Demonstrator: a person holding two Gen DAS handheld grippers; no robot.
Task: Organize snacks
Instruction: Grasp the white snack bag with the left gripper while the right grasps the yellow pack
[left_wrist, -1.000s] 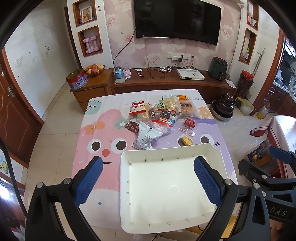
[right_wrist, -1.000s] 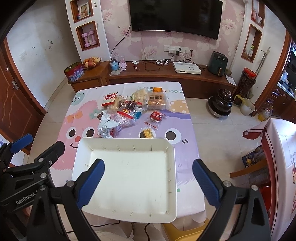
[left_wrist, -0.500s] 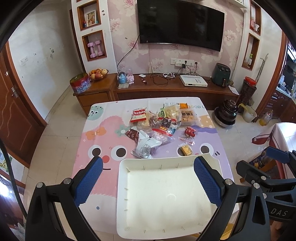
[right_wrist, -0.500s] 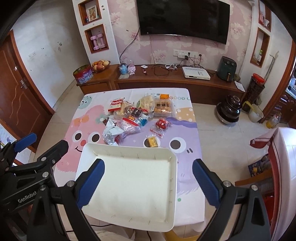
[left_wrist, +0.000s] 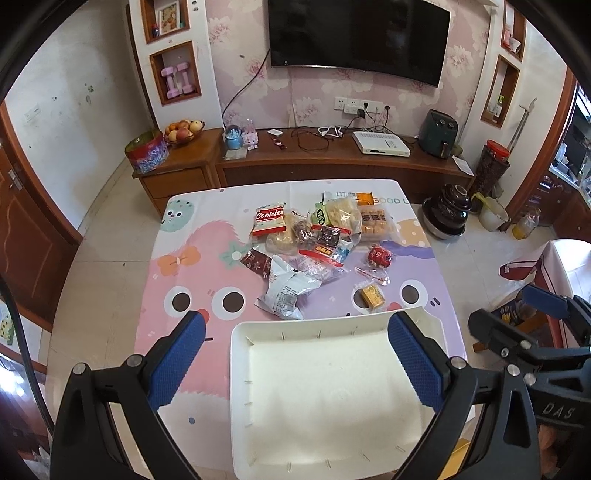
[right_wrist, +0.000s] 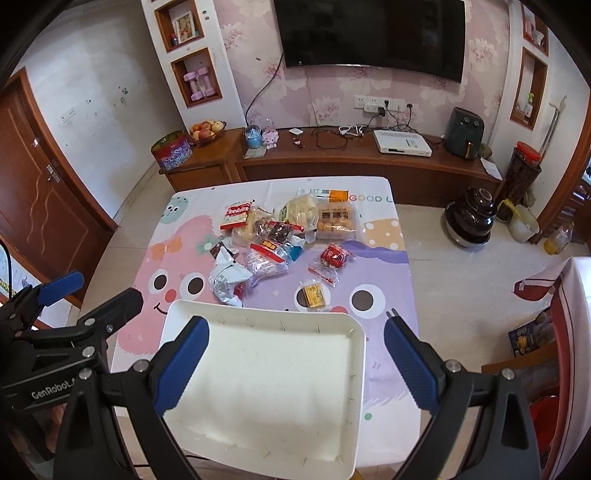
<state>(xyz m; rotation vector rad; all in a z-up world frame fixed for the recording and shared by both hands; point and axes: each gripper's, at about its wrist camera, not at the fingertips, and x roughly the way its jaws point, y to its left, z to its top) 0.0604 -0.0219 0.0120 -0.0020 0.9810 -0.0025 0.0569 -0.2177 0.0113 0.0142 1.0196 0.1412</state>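
Snacks (left_wrist: 314, 240) lie heaped mid-tabletop (left_wrist: 192, 273), beyond the far rim of an empty white tray (left_wrist: 332, 387) at the near edge. Nothing in the tray yet.

Left tongs (left_wrist: 299, 363): spread wide, holding nothing, hovering above the tray. Right tongs (right_wrist: 295, 363): likewise wide apart and empty, over the tray's right half.

Pile contents: red cookies bag (left_wrist: 269, 218), silver foil pouch (left_wrist: 290, 291) nearest the tray, clear bags of pale puffs and biscuits, a small red packet (left_wrist: 379, 257), and a small yellow packet (right_wrist: 314, 294) lying apart, just beyond the tray rim.

Handling, as judged: all look light; film wrappers likely slick and crinkly, contents probably crumble under a hard squeeze. Best hold seems a sealed edge or loose corner, pinched gently. Yellow packet looks the easiest start, being free of the heap; overlapping bags may drag their neighbours.
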